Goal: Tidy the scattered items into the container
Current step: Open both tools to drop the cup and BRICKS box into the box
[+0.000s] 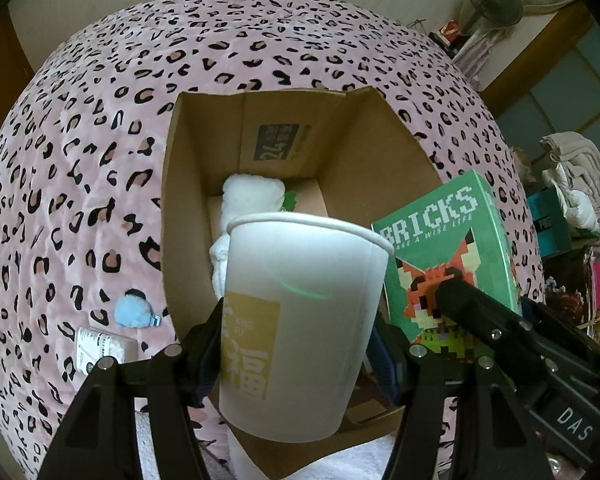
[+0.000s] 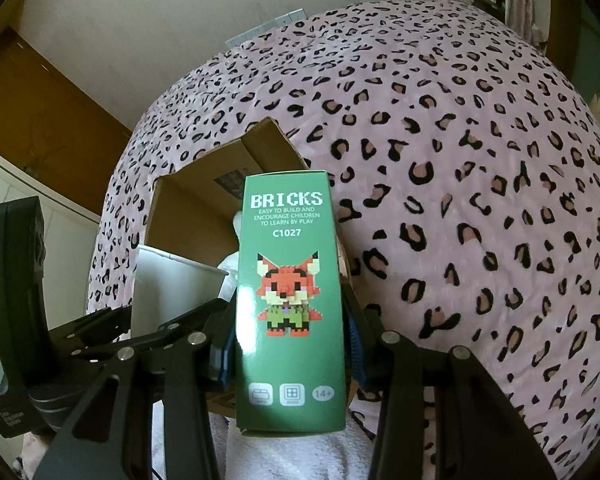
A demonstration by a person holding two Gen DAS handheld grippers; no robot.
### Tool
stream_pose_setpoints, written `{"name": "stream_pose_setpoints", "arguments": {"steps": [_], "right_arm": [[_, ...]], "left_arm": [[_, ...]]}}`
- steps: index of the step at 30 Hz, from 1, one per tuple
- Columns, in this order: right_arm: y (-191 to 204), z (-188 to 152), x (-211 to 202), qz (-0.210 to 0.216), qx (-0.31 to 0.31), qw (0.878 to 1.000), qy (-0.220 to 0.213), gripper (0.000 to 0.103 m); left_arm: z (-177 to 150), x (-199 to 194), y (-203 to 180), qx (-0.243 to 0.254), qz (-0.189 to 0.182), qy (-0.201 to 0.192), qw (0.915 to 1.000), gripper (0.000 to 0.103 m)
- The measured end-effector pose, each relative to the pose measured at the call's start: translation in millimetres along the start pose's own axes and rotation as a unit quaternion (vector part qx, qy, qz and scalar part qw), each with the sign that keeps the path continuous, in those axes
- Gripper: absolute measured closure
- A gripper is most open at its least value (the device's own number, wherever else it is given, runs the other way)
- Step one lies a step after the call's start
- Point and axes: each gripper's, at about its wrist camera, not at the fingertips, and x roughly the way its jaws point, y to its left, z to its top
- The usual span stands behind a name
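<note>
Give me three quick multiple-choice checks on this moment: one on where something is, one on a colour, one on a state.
1. Where does the small blue fluffy item lie?
A. inside the cardboard box
B. on the spotted blanket, left of the box
C. in the paper cup

2. What is the main colour of the bricks box?
A. green
B. red
C. yellow

3. What is the left tool doing?
A. open and holding nothing
B. shut on the bricks box
C. shut on the paper cup

Answers: 1 B, the blue fluffy item rests on the spotted blanket, outside the cardboard box. 2 A, the bricks box held in the right tool is green with an orange fox picture. 3 C, the left tool has its fingers pressed on both sides of the white paper cup.
</note>
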Motion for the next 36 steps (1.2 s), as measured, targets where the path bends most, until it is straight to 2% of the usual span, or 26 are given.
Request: {"name": "stream_pose_setpoints", "arguments": {"steps": [5, 7, 9, 10, 17, 24, 36], "right_arm": [[0.5, -0.2, 1.3, -0.003, 0.003, 1.0, 0.006, 0.057], [-0.2, 0.1, -0.2, 0.0, 0.008, 1.0, 0.006, 0.053], [-0.1, 1.0, -4.4, 0.0, 0.014, 1.0, 0.001, 0.029], [0.4, 1.5, -7.7, -0.003, 0.015, 1.0, -0.005, 0.027], [4.4, 3.5, -32.1, -0.014, 0.006, 0.999, -0.033, 0.026], [7.8, 1.2, -38.6, -0.031, 0.001, 0.999, -0.029, 0.026], [35.5, -13.8, -46.4, -0.041, -0.024, 0.999, -0.026, 0.026]], "left_arm": [[-0.2, 5.1, 0.4, 0.002, 0.006, 0.009, 0.9999, 0.039], [-0.3, 6.3, -0.5, 0.005, 0.015, 0.013, 0.9998, 0.038], [0.0, 8.7, -1.3, 0.006, 0.024, 0.02, 0.9995, 0.036], [-0.1, 9.2, -1.8, 0.007, 0.028, 0.022, 0.9993, 0.036], [-4.5, -1.7, -10.2, 0.018, 0.035, 0.007, 0.9992, 0.036], [-8.6, -19.2, -12.9, 0.03, 0.055, -0.007, 0.998, 0.036], [-25.2, -41.0, 9.0, 0.015, 0.065, -0.014, 0.9977, 0.036]]}}
